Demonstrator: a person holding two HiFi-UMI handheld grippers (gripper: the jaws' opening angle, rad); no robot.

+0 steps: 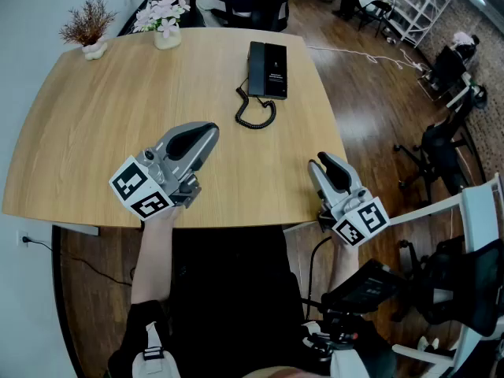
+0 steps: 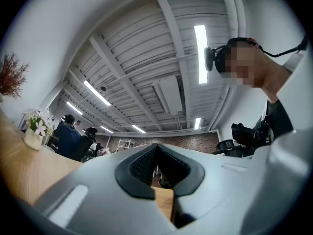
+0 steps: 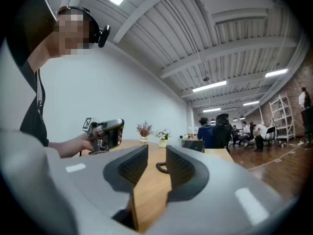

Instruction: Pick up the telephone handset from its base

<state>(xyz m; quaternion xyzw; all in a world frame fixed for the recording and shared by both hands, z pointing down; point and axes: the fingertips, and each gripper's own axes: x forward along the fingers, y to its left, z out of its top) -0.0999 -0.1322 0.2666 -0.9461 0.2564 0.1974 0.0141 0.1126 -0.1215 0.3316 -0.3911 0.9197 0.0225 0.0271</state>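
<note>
Telephone handset (image 1: 257, 68) lies in its cradle along the left side of the black base (image 1: 275, 71), seen from the head view. The set stands on the far part of the wooden bench (image 1: 102, 132), right of the middle. Its coiled cord (image 1: 256, 115) loops on the bench top just in front of the base.

Both grippers hang over the near edge of the bench, well apart from the telephone. The left gripper (image 1: 208, 134) is over the bench top, nose raised and aimed toward the phone. In the left gripper view its fingers (image 2: 142, 163) are pressed together at the tips with nothing between them, and the white beamed ceiling (image 2: 146, 58) with strip lights fills most of that view.

The right gripper (image 1: 321, 164) sits at the bench's near right corner, held level. In the right gripper view its fingers (image 3: 132, 165) stand wide apart and empty. Through the gap show bare wood and, farther off, the curl of the cord.

At the far left corner of the bench stand a reddish dried plant (image 1: 88, 24) in a white pot and, beside it, a pot of white flowers (image 1: 162, 16). Office chairs (image 1: 441, 156) stand on the dark wooden floor (image 1: 354, 77) to the right.
</note>
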